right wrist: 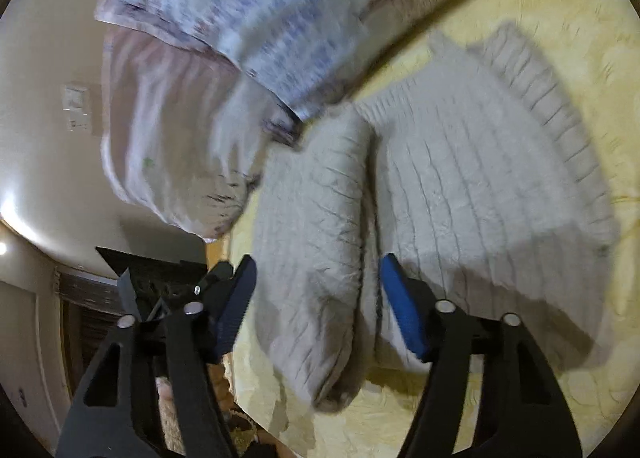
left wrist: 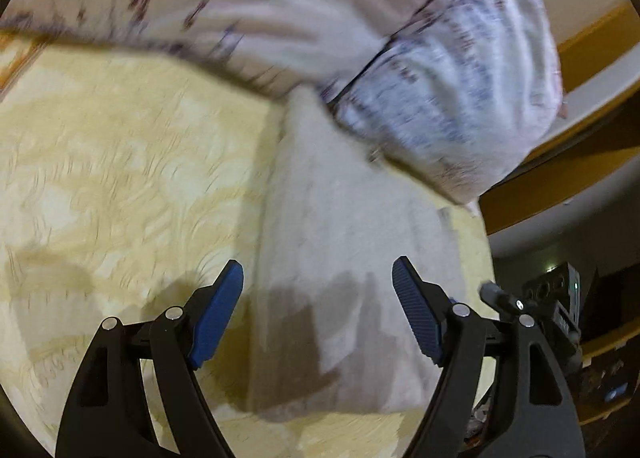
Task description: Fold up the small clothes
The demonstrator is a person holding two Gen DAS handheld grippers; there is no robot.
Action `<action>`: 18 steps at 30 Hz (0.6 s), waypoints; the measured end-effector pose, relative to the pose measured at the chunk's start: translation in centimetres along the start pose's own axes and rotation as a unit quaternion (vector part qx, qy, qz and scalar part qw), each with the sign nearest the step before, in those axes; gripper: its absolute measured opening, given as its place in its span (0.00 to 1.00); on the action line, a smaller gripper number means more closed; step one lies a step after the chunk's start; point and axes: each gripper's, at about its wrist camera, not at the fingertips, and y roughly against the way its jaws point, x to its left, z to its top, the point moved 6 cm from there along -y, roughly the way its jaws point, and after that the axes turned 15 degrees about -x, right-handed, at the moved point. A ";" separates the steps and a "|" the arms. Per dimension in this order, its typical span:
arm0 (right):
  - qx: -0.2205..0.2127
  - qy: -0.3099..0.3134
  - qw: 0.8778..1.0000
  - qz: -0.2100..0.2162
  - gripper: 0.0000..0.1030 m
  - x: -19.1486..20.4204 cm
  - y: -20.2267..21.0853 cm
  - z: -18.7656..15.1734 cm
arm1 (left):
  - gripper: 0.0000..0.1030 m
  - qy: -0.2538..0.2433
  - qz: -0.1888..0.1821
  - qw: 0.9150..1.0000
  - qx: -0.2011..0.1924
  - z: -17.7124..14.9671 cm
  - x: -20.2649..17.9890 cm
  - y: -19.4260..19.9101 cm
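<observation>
Left gripper (left wrist: pixel 318 298), right gripper (right wrist: pixel 316 294) agape; sweater (right wrist: pixel 460 185) near bed edge.

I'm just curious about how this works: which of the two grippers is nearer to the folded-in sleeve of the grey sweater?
Right. The right gripper has its open fingers either side of the sleeve. The left gripper is open over the sweater's plain part.
</observation>
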 end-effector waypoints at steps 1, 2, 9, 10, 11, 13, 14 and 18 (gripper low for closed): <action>0.011 -0.008 1.000 -0.006 0.52 -0.3 -0.9 -0.3 | 0.75 0.000 0.006 1.000 0.011 -0.6 0.4 -0.4; 0.017 -0.012 1.000 -0.008 0.47 -0.5 -1.4 -0.5 | 0.75 -0.001 0.011 1.000 0.017 -1.0 0.9 -0.5; 0.011 -0.023 1.000 0.002 0.40 -0.3 -3.2 -0.9 | 0.75 0.041 -0.013 0.998 0.038 -2.5 1.4 -1.5; 0.006 -0.021 1.000 0.002 0.40 -0.1 -3.5 -0.8 | 0.75 0.037 -0.014 0.998 0.039 -2.6 1.2 -1.6; 0.002 -0.017 1.000 -0.003 0.34 0.0 -3.9 -0.8 | 0.75 0.033 -0.014 0.999 0.040 -2.6 1.3 -1.6; -0.001 0.001 1.000 -0.013 0.20 0.5 -4.6 -0.9 | 0.75 0.024 -0.016 0.998 0.049 -2.9 0.8 -1.7; -0.010 0.023 1.000 -0.017 0.18 1.1 -4.5 -0.7 | 0.75 0.023 -0.017 0.998 0.052 -3.0 0.5 -1.8; -0.052 0.125 0.990 -0.032 0.16 4.0 -2.4 1.0 | 0.81 0.031 -0.030 0.998 0.040 -2.6 -0.3 -1.4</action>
